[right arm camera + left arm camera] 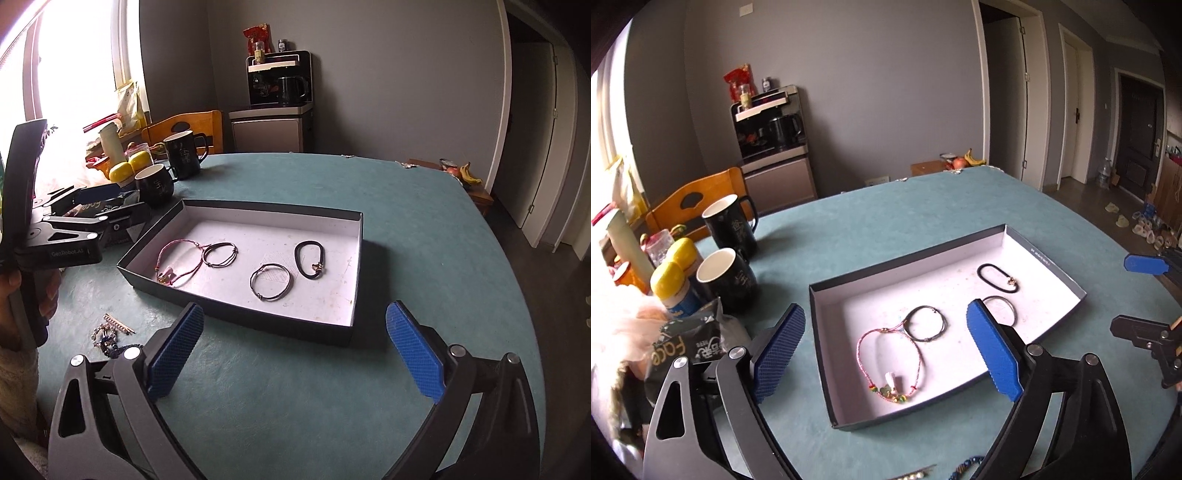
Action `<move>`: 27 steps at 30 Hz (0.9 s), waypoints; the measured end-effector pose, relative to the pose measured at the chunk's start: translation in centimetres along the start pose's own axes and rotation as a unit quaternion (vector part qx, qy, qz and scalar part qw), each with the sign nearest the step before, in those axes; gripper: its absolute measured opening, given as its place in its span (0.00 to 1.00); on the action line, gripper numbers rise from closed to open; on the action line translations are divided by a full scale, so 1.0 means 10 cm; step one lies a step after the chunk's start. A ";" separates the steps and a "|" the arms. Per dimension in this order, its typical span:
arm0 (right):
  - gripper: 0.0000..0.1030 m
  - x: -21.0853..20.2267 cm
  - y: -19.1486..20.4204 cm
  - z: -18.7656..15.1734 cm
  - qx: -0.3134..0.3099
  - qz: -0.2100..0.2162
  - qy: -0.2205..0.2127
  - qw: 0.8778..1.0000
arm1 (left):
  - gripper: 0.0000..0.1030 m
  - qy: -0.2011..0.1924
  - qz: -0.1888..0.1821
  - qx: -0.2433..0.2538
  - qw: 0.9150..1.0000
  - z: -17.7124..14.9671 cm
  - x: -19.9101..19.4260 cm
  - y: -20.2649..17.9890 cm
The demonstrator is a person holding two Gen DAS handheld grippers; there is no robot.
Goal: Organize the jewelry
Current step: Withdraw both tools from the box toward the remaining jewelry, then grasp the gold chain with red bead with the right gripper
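A shallow dark box with a white inside [827, 332] [354, 266] lies on the teal table. In it are a pink cord bracelet with charms [886, 363] [177, 264], two thin dark cord bracelets [925, 323] [220, 254] [270, 282] and a black hair band [997, 277] [310, 259]. Loose beaded jewelry and a pearl hair clip [112, 334] lie on the table left of the box; they also show at the bottom edge of the left wrist view [964, 467]. My left gripper [886, 354] is open and empty above the box's near end. My right gripper [295, 350] is open and empty in front of the box.
Two black mugs [729, 278] [729, 225], yellow-capped bottles [674, 280], a snack bag [687, 343] and other clutter crowd the table's left side. A wooden chair [698, 199] stands behind them. The table's right edge drops to the floor [535, 258].
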State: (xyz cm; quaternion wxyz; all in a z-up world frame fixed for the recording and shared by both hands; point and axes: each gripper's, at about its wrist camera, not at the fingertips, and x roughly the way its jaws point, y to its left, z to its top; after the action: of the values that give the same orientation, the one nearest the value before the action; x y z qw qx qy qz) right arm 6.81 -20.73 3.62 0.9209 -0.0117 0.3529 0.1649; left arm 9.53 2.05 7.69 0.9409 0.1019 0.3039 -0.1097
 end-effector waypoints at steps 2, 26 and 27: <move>0.95 -0.04 0.04 -0.05 -0.007 0.014 0.002 1.000 | 0.89 0.002 -0.003 0.005 1.000 -0.05 -0.11 0.01; 0.67 0.38 1.12 -0.66 -0.136 0.169 0.104 0.971 | 0.90 0.104 -0.042 0.055 0.992 -1.24 -0.34 0.09; 0.66 0.40 1.14 -0.66 -0.139 0.172 0.106 0.970 | 0.90 0.106 -0.047 0.052 0.992 -1.26 -0.33 0.09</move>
State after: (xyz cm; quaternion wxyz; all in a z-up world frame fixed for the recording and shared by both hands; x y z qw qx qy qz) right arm 1.74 -9.65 -2.89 0.8256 -0.0962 0.4190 0.3656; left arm 0.20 6.63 -0.24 0.8908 0.1477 0.3998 -0.1577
